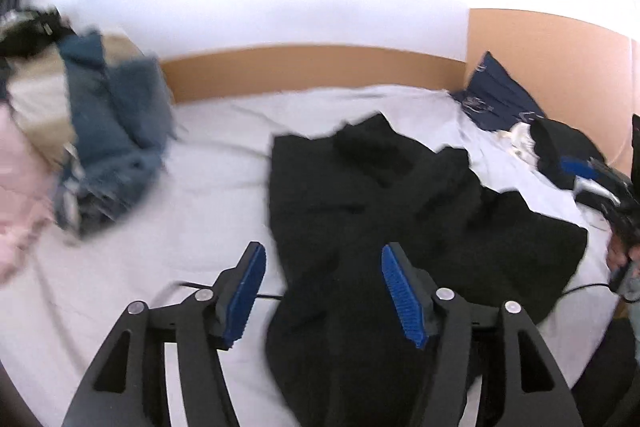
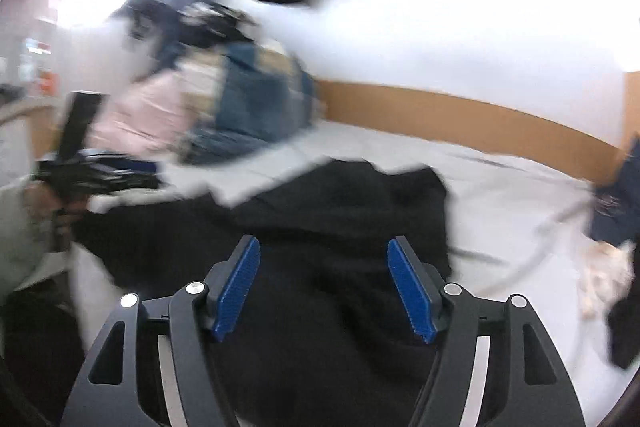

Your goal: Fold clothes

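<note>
Black garment (image 1: pixel 400 219) lies rumpled, long axis front-to-back on bed (image 1: pixel 208 195).

1. Left gripper (image 1: pixel 323 267): seen from its own wrist camera, both black fingers reach forward with the jaws spread wide apart; nothing sits between the blue ribbed pads (image 1: pixel 244 297).
2. Right gripper (image 2: pixel 324 267): seen from its own wrist camera, jaws likewise spread wide, blue pads (image 2: pixel 412 293) facing each other with nothing clamped.
3. Right gripper in the left wrist view (image 1: pixel 588 179): at the right edge, blurred, with one blue pad visible; the hand (image 1: pixel 620 255) grips its handle below.
4. Left gripper in the right wrist view (image 2: pixel 132 175): at the left edge, heavily blurred; the holding hand (image 2: pixel 48 203) emerges from a light sleeve (image 2: pixel 20 239).
</note>
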### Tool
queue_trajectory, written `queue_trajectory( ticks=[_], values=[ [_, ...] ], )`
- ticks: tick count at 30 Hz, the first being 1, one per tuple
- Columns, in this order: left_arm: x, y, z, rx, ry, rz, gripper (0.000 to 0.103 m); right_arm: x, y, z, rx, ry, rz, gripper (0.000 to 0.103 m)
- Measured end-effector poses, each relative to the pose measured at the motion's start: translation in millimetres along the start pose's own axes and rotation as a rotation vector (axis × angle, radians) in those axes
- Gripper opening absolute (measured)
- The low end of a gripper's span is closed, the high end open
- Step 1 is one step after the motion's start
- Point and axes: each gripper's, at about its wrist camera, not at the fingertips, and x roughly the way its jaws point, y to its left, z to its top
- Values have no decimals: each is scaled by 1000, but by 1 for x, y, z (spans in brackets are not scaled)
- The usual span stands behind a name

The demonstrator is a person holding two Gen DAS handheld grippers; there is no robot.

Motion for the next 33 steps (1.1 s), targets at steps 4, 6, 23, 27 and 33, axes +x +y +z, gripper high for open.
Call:
queue_trajectory(
  ticks=[4,6,23,27,33],
  values=[
    [-16,0,5,-44,-23,32,67,44,16,-24,-15,161,68,54],
    [-16,-9,-5,-87,9,-12,67,60,10,-40,10,233,-12,47],
    [42,-4,-49,-394,160,12,76,24,-67,-61,385,148,-416,69],
    [-7,-33,-42,-286,-37,-68,80,-2,-38,-51,236,-24,-316,71],
    [16,-77,-50,-48,-7,14,86,24,-1,-49,56,95,-218,82]
  ],
)
